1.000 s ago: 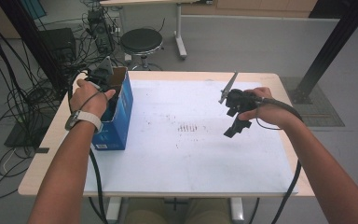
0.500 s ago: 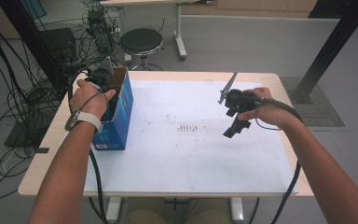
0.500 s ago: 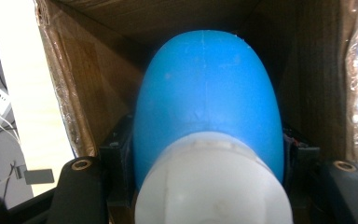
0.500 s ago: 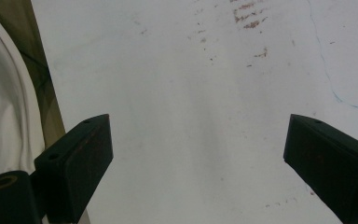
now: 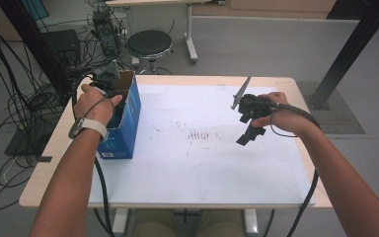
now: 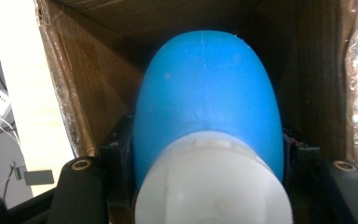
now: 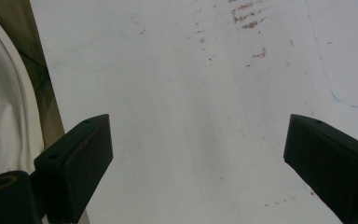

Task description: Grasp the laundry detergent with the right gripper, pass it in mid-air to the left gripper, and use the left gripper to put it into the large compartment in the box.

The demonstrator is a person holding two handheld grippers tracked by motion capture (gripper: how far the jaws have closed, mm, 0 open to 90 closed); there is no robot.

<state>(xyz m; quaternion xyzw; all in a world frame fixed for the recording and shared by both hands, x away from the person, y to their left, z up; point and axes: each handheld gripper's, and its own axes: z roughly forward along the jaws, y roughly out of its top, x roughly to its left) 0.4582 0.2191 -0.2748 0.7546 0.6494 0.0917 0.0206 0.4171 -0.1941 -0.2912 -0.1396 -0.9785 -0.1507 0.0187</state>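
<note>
Claws unmoved: left claw (image 6: 205, 186) clamps blue bottle (image 6: 207, 98) inside box (image 5: 128, 106).

High view looks forward and down over the counter (image 5: 187, 173). Left gripper view peers close into the cardboard box (image 6: 98, 93), also seen from above. Right gripper view faces down at the counter's white sheet (image 7: 191, 93), near.
</note>
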